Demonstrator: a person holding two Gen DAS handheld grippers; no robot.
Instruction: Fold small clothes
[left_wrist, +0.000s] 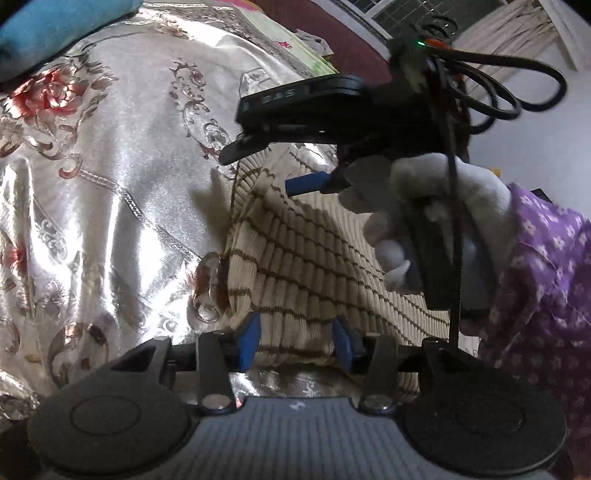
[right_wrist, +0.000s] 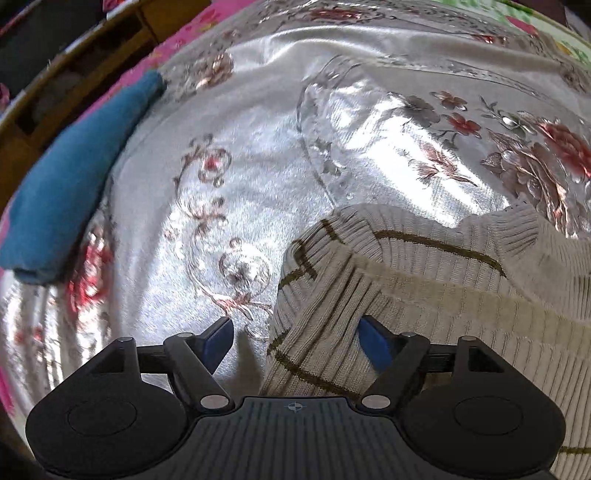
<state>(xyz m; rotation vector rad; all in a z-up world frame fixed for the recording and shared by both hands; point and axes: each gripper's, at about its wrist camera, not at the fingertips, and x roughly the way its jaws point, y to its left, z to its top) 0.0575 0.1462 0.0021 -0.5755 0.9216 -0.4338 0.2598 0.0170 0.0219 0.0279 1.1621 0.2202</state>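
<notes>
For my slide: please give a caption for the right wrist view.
Open right gripper over beige striped knit garment on silver floral cloth.

Colours as you see them. Your knit garment, lower right of the right wrist view: cream ribbed knit crossed by thin olive-brown stripes; in the left wrist view the same stripes read as brown wavy lines on beige.

The bedspread filling both frames: shiny silver-white satin with grey scrollwork and red-pink flowers, the largest bloom at the right edge of the right wrist view.

Folded cloth, left edge of the right wrist view: plain teal blue.

Your sleeve, right edge of the left wrist view: purple with small white flowers. The glove beside it: white.

Gripper pads: blue on black bodies.
</notes>
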